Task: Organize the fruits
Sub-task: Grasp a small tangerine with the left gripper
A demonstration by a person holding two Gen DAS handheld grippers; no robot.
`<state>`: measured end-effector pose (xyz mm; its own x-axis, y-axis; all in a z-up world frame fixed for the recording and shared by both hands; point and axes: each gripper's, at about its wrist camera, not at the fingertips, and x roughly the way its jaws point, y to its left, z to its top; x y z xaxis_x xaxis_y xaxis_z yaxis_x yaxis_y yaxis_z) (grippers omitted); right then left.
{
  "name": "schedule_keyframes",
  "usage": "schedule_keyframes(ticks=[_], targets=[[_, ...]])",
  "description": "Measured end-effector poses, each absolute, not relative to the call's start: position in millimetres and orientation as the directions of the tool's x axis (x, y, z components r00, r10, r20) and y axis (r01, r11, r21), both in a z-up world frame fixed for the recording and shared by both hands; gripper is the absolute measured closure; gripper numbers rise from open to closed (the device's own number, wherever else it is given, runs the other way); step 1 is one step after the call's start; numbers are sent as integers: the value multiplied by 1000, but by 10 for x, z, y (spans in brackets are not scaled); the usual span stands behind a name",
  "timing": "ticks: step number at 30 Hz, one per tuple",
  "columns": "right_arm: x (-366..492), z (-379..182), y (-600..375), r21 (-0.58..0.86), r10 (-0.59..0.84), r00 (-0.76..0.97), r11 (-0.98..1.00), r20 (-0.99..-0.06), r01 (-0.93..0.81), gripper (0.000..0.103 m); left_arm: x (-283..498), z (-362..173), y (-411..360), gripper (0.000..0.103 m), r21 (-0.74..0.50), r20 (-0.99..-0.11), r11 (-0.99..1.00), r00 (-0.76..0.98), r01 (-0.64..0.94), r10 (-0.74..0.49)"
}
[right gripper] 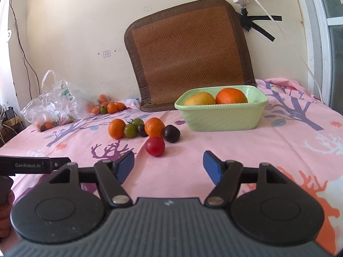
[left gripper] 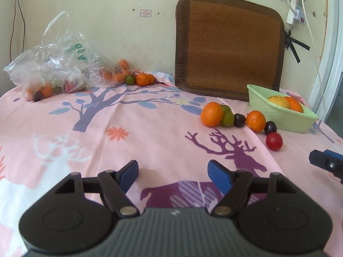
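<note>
Landmark for all places: the pale green rectangular plastic basin (right gripper: 223,115).

1. Pink printed tablecloth with purple deer and trees (right gripper: 235,160). Bears the basin and everything below.
2. Brown-bordered woven square mat (right gripper: 188,53). Leans on the wall directly behind the basin, tilted.
3. Crumpled clear plastic bag with green print (left gripper: 57,64). Well to the left of the basin at the wall; orange and dark fruit show through it, count unclear.
4. The basin itself. Stands near the right end of the cloth. Holds a yellow-orange round fruit (right gripper: 199,99) at its left and a large orange (right gripper: 231,96) at its right, touching.
5. Left gripper (left gripper: 172,172). Well left of the basin, over the purple deer print; blue-padded jaws apart, nothing between them.
6. Right gripper (right gripper: 168,165). In front of the basin; blue-padded jaws apart, nothing held.
7. Loose fruit cluster, just left of the basin's front: leftmost orange (right gripper: 116,128); two green tomatoes (right gripper: 130,130), one behind the other; small dark plum (right gripper: 142,130); second orange (right gripper: 154,127); larger dark plum (right gripper: 172,133), nearest the basin. All touch their neighbours.
8. Red round tomato (right gripper: 155,146). In front of the cluster, just apart, nearest the right gripper.
9. Small oranges with one green fruit (left gripper: 130,79). Beside the bag's mouth, far left of the basin at the wall.
</note>
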<state>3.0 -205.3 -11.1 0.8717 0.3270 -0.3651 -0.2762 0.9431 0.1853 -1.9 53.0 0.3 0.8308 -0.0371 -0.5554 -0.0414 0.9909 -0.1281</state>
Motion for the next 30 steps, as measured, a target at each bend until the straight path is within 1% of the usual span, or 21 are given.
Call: schedule_keyframes(ticks=[11,21,23,26,30], targets=[[81,-120,-2068,205,325,869,942,-373,-264,30,-28,-8,576,29,-179,-539,984,838,-14,-86],[96,-129,-2075,218,332,865,939,-376,-265,30,-58,10,573,29,-185,-521,983,847,3,-100],[100,-131,-2090,225,336,864,937,-374,-267,30,-106,38,592,29,-200,-505,979,853,32,-131],[113,-133,-2118,239,344,860,933,-376,-269,30,-205,82,629,29,-229,-491,968,846,104,-208],[99,-134,-2127,249,353,859,929,-371,-274,30,-416,139,600,32,-218,-479,955,830,202,-285]])
